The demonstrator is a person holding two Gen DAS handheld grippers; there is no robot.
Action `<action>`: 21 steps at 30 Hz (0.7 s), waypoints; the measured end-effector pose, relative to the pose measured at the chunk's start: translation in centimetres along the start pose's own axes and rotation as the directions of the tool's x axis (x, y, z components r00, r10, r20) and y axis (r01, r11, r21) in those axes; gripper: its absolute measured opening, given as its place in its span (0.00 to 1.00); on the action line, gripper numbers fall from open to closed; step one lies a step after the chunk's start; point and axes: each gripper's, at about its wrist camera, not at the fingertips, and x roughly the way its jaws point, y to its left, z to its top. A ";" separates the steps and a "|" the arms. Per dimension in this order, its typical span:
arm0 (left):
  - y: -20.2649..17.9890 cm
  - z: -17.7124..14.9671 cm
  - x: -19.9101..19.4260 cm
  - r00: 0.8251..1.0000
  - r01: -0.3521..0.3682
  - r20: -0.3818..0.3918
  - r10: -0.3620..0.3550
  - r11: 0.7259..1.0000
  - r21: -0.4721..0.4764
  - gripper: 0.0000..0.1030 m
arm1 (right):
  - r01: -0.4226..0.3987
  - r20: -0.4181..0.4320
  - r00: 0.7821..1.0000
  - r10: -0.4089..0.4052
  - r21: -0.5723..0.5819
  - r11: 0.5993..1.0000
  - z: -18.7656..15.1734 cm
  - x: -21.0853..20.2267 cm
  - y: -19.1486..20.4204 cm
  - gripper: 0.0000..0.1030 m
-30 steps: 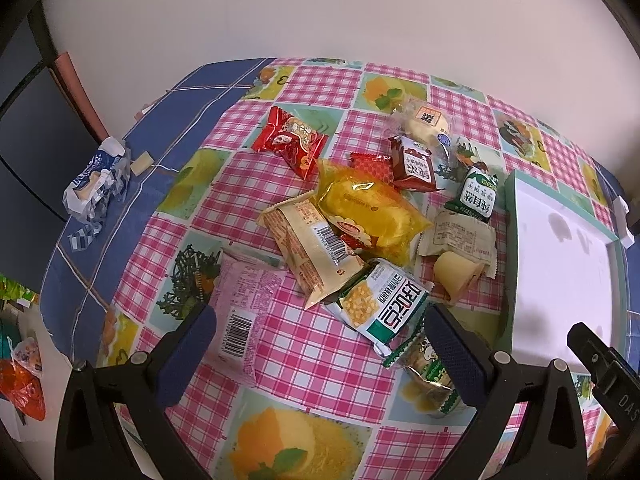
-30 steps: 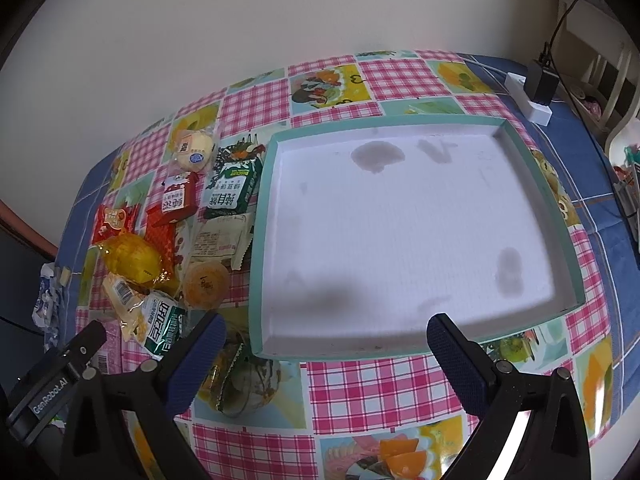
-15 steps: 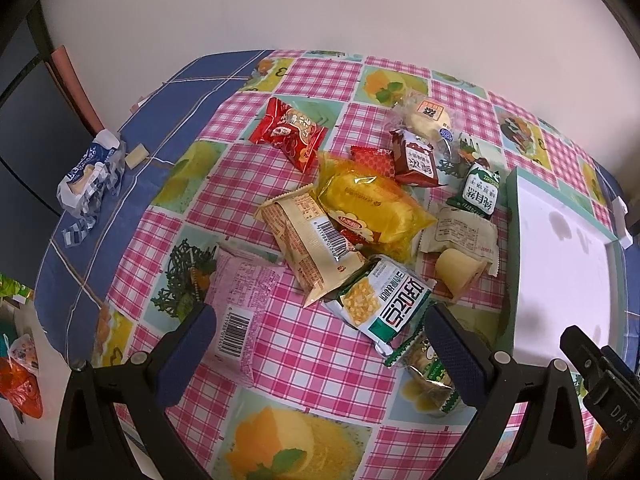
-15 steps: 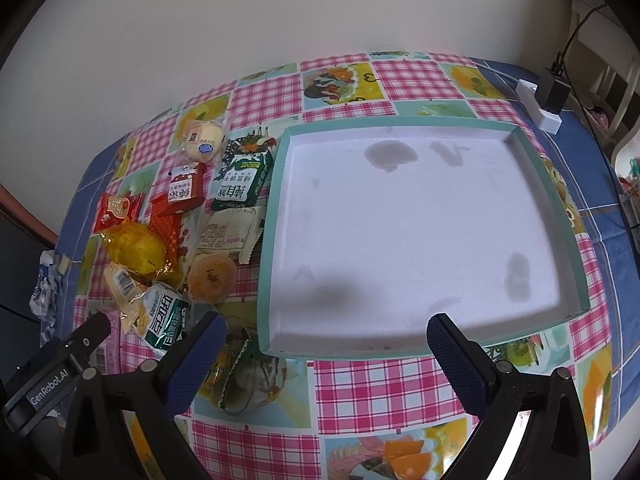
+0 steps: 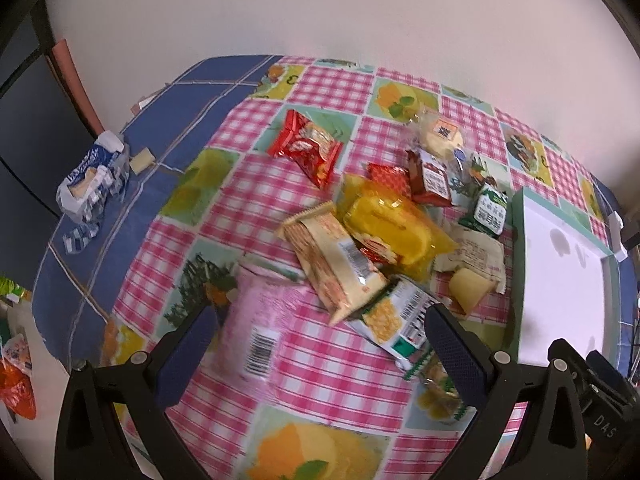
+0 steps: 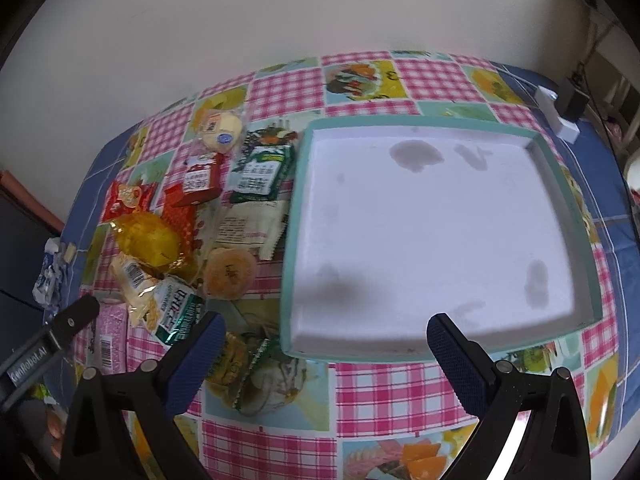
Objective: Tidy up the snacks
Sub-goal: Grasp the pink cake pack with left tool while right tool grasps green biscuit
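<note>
Checkered pink tablecloth point(image 5: 320, 364) below, both claws spread empty — I'd lower my left gripper point(image 5: 324, 344) squarely over the flat pink foil packet point(image 5: 256, 320), right gripper point(image 6: 324, 344) waiting above the teal-rimmed white tray point(image 6: 432, 224).

Both the left tool point(image 5: 320, 338) and the right tool point(image 6: 322, 338) hang with fingers spread wide, gripping nothing.

A home dining corner is showing here: a fruit-print checked tablecloth point(image 6: 372, 392) is covering the counter against a plain wall point(image 6: 280, 12), with a charger point(image 6: 568, 108) lying plugged in.
</note>
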 end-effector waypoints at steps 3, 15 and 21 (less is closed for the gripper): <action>1.5 0.3 0.2 1.000 -0.002 0.002 0.002 1.000 0.010 1.00 | -0.044 -0.002 0.999 0.044 -0.029 0.999 0.0 0.2 1.3 0.99; 6.6 -1.3 3.7 0.995 0.034 -0.097 -0.038 0.998 -0.046 1.00 | -0.202 -0.121 0.975 0.184 -0.151 0.968 -1.5 2.9 7.3 0.95; 7.1 -2.0 6.1 0.984 0.050 -0.165 -0.061 0.996 -0.075 1.00 | -0.226 -0.210 0.959 0.189 -0.167 0.960 -2.4 5.2 8.3 0.81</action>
